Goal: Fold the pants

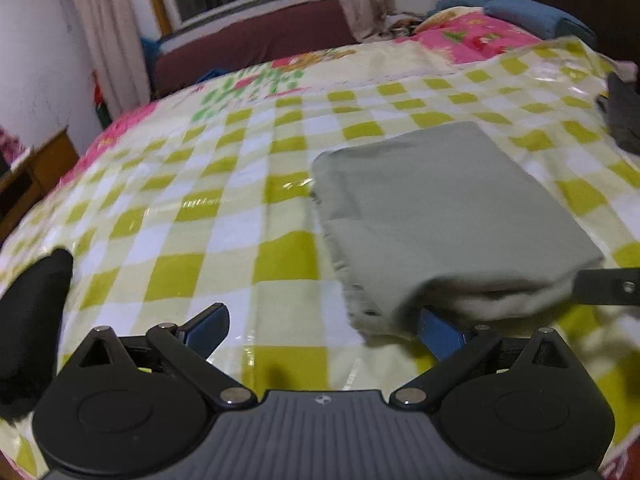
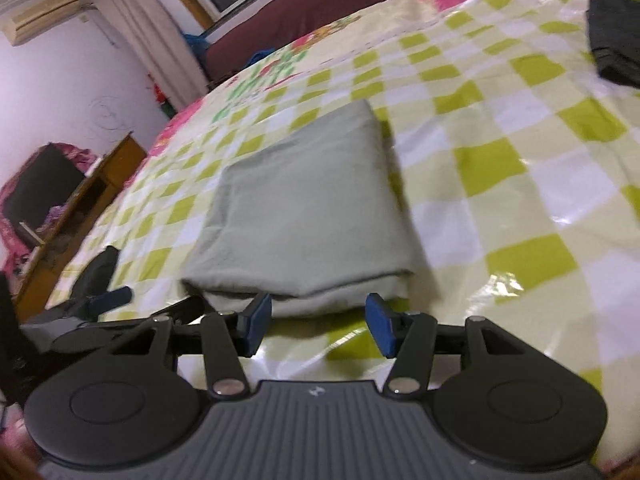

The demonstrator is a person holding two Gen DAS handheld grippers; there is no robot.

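On the green-and-white checked bed cover (image 1: 208,216), the grey-green pants (image 1: 448,216) are lying folded into a compact rectangle. Left gripper (image 1: 324,330) is sitting at the near edge, fingers spread wide, right blue pad (image 1: 438,332) tucked under the fabric corner. Right gripper (image 2: 318,322) is hovering just short of the fold, fingers parted, gripping nothing. Dark folded garment (image 2: 614,28) is lying well apart

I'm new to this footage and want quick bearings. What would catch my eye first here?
First, the grey-green pants, folded into a thick rectangle, lying in the middle of a glossy yellow-green checked cover on a bed. Next, the open right gripper sits just short of the bundle's near edge, and the open left gripper at its near left corner. A dark folded garment lies at the far right.
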